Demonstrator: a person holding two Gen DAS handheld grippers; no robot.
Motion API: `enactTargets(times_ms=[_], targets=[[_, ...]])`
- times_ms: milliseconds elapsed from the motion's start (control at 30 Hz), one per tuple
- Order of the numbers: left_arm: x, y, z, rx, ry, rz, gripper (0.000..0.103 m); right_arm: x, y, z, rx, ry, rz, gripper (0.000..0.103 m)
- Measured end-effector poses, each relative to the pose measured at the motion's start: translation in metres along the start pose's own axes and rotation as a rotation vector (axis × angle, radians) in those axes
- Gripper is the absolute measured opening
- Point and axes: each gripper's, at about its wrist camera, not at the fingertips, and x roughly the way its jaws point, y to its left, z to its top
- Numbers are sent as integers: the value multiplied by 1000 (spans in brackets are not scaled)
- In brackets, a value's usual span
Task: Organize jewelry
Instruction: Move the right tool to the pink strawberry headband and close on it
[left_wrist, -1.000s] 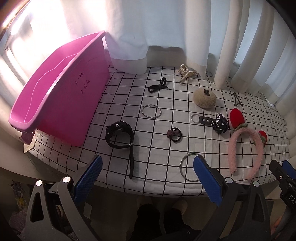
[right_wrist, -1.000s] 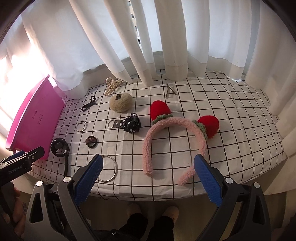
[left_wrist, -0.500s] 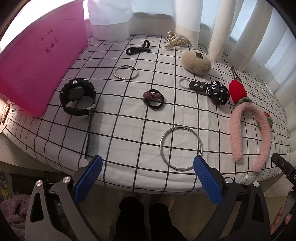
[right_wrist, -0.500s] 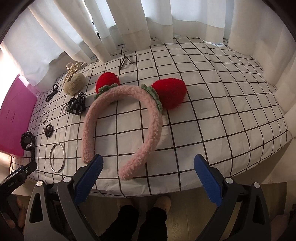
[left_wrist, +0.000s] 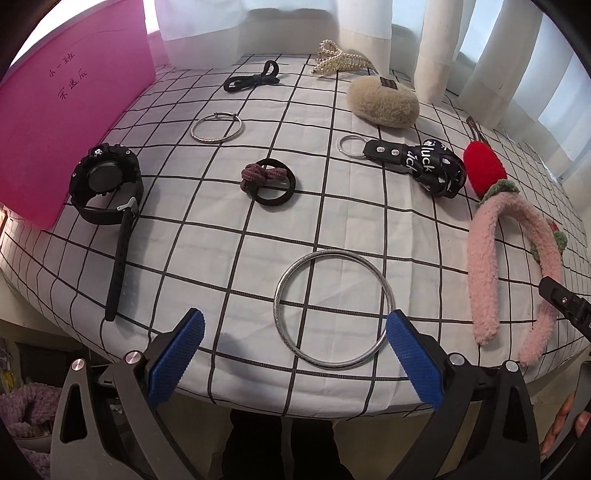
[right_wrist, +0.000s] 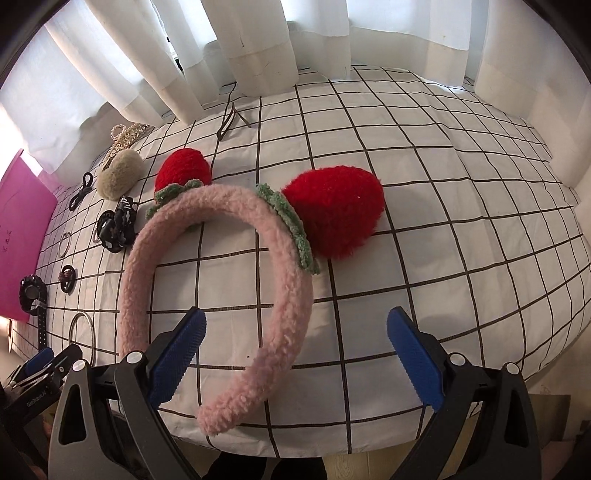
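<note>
A large silver bangle (left_wrist: 332, 308) lies near the table's front edge, just ahead of my open, empty left gripper (left_wrist: 293, 350). Beyond it lie a knotted hair tie (left_wrist: 269, 180), a black watch (left_wrist: 105, 181), a small silver bangle (left_wrist: 217, 127), a black keychain strap (left_wrist: 413, 160) and a pink bin (left_wrist: 62, 110) at the left. A pink fluffy headband with red strawberries (right_wrist: 273, 266) lies in front of my open, empty right gripper (right_wrist: 293, 350), one end between its fingers.
A beige fluffy clip (left_wrist: 384, 101), a pearl claw clip (left_wrist: 338, 59) and a black cord tie (left_wrist: 253, 79) lie at the back. White curtains (right_wrist: 258, 44) hang behind the checked tablecloth (right_wrist: 424, 221). The left gripper shows in the right wrist view (right_wrist: 40, 373).
Both grippers have moved forward and down toward the table. The large bangle and the headband now sit much closer to the fingers. Nothing has been grasped.
</note>
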Motion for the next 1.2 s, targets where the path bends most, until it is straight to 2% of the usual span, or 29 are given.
enactTargets(times_ms=[367,567,667,833,1000,1067,1200], targets=[[16,-18,1,24,11,21,97,13,-2,1,-20,4,-31,94],[17,-20,0,33,-30,24,98,20,11,2,-104,9,-117,94],[16,-20,-5,36,-66,22,98,19,11,2,-110,-15,-118,94],[15,-19,-6,33,-66,23,98,18,12,-1,-116,-70,-118,94],[15,-20,-3,36,-49,24,97,19,12,4,-124,-44,-112,94],[14,-19,-4,36,-49,18,95,20,15,6,-135,-41,-102,94],[7,-19,-6,51,-67,9,76,20,19,5,-147,-45,-92,90]])
